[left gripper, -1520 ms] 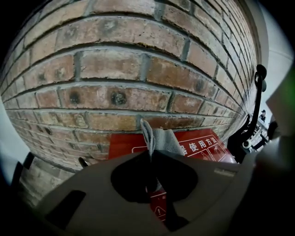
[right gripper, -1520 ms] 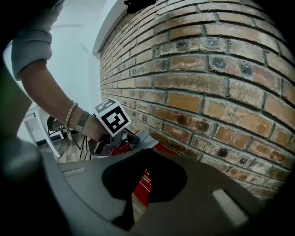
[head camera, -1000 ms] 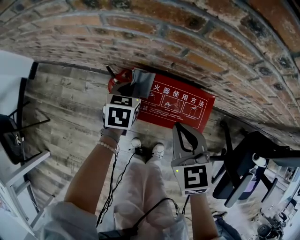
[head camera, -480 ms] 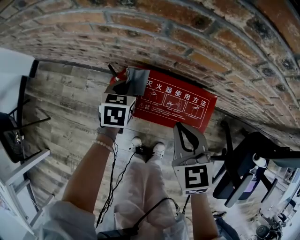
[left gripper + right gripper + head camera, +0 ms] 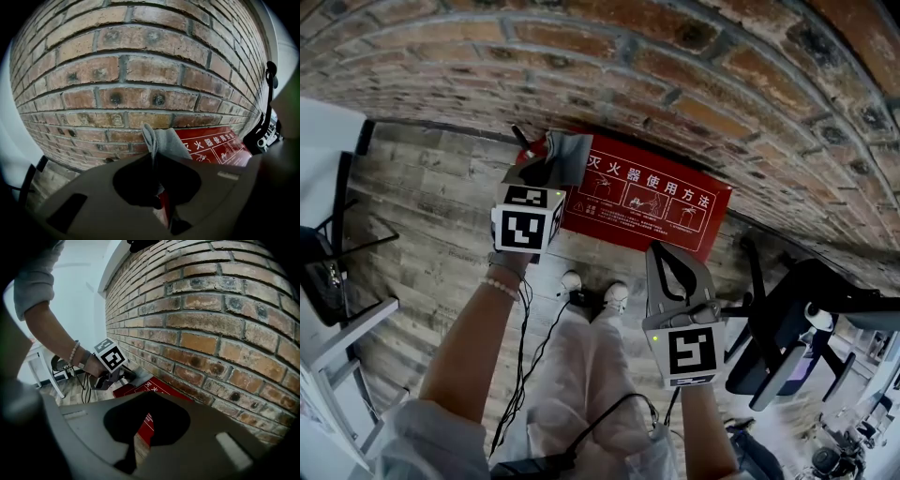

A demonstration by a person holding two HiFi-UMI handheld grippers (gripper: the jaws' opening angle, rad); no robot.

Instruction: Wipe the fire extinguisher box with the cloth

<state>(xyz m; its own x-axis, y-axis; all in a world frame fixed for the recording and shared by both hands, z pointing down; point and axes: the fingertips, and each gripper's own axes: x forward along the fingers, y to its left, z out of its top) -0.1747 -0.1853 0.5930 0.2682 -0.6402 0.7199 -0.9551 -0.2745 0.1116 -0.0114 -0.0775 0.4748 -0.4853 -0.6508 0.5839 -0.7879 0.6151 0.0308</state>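
- Two grippers: left gripper (image 5: 546,171) pinches cloth (image 5: 572,155), which sticks out ahead of its jaws; right gripper (image 5: 668,261) has jaws pressed together, empty.
- Box (image 5: 661,202) lies just beyond the left jaws.
- Press cloth flat and sweep rightward with even pressure.

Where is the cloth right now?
In the head view, the grey cloth is pinched in the left gripper at the left end of the red fire extinguisher box, beside the brick wall.
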